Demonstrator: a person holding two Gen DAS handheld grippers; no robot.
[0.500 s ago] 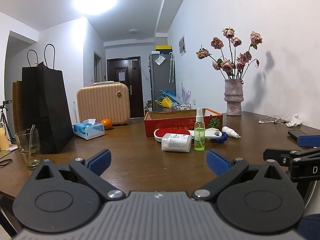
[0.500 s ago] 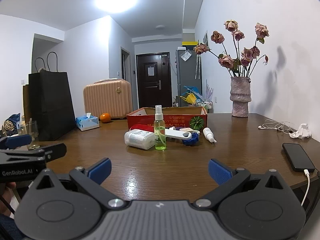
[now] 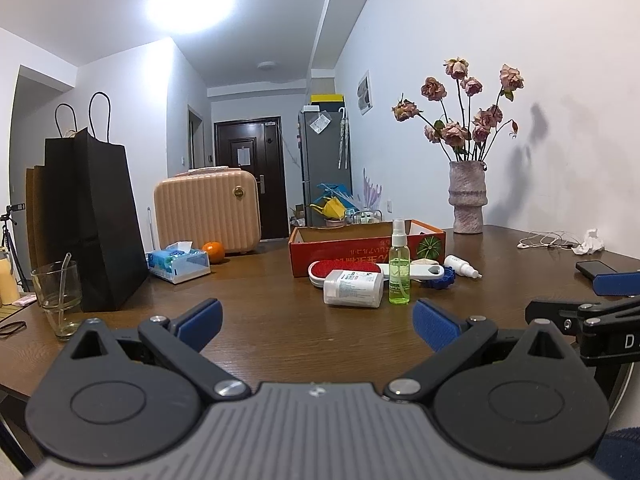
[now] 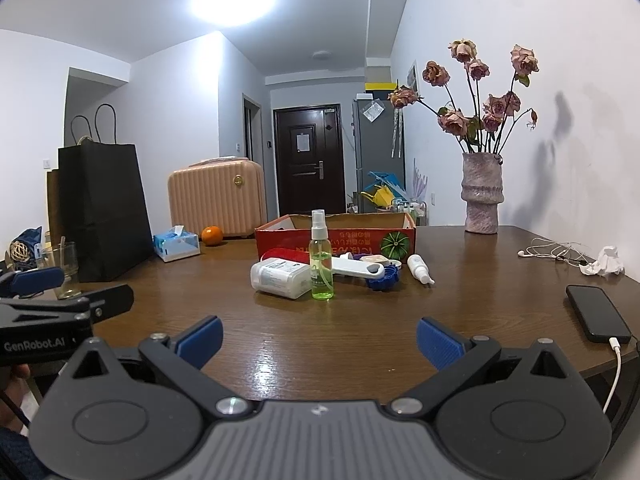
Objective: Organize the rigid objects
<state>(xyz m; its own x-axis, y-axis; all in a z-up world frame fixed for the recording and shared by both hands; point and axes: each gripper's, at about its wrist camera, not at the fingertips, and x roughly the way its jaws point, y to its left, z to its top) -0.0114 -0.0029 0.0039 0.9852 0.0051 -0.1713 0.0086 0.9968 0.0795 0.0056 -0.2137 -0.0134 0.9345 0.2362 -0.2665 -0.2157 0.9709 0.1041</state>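
L gripper (image 3: 316, 322) low over near edge of wooden table (image 3: 280, 328), jaws spread wide, nothing btwn the blue pads; R gripper (image 4: 319, 338) same, jaws wide apart, empty. Each shows at the other's frame edge: R one cut off at 3 o'clock in left wrist view, L one cut off at 9 o'clock in right wrist view, w/ part of a hand (image 4: 14, 376) barely visible under it. Task items clustered mid-table at 12 o'clock from both grippers, well apart from them: green spray bottle (image 3: 399, 268) upright; white jar (image 3: 352, 289) on its side just beside it at its 9; red brush (image 3: 344, 270) behind jar, mostly hidden in right wrist view; white flat tool (image 4: 356, 267) lying over blue toothed disc (image 4: 385, 276), disc partly covered; small white dropper bottle (image 4: 419, 268) on its side at cluster's 3. Red cardboard box (image 3: 360, 252) open-topped right behind, inside not visible, print upside down, unreadable. At 10: tissue box (image 3: 178, 266), orange (image 3: 213, 252), black paper bag (image 3: 94, 224), glass (image 3: 56, 300) w/ straw. At 2: vase (image 3: 467, 202) of dried roses. Phone (image 4: 598, 312) on cable at 3 in right wrist view, nearly all hidden behind R gripper in left wrist view.
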